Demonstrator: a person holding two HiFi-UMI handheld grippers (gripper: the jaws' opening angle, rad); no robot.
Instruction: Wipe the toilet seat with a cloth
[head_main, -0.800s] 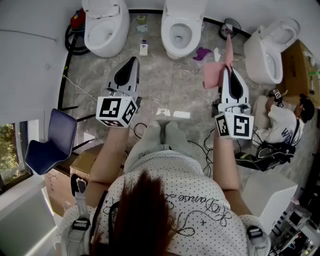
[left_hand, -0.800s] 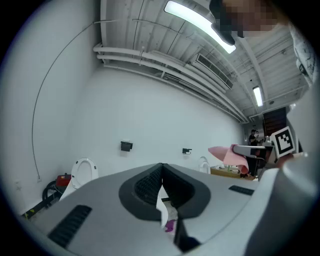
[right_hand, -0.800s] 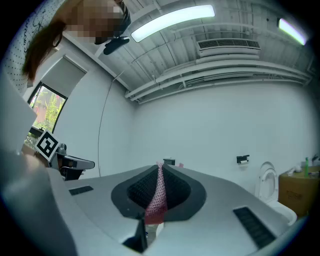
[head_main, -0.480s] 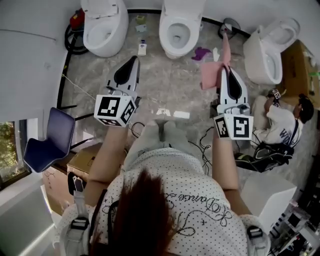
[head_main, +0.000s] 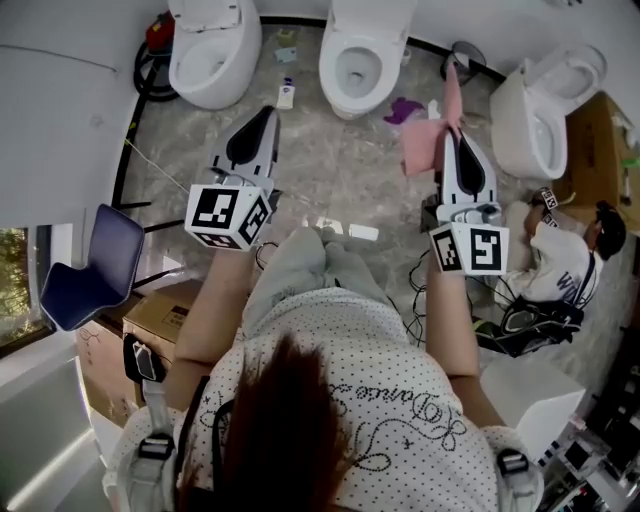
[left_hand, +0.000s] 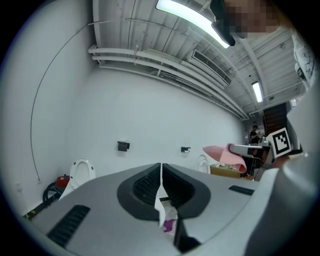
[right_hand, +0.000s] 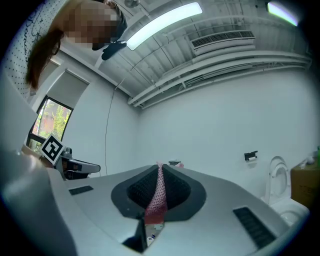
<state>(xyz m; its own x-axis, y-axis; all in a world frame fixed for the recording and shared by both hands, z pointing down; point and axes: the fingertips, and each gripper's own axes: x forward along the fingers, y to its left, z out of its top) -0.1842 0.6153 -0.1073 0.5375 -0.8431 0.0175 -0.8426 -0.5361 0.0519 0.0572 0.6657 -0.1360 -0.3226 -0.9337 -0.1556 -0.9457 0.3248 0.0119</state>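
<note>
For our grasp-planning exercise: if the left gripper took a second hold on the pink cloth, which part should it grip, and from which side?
Probably the loose flap of the pink cloth spreading left of the right gripper, which pinches it. The left gripper, shut and empty, would open and come from that side, onto the flap's free edge.

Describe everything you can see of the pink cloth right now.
The pink cloth is a thin, soft fabric with a fine knobbly weave, crumpled and folded. It is pinched between the fingers of the right gripper, which are shut on it. One end sticks out past the tips; the rest droops on the gripper's left. It hangs above the floor, touching only the fingers.
</note>
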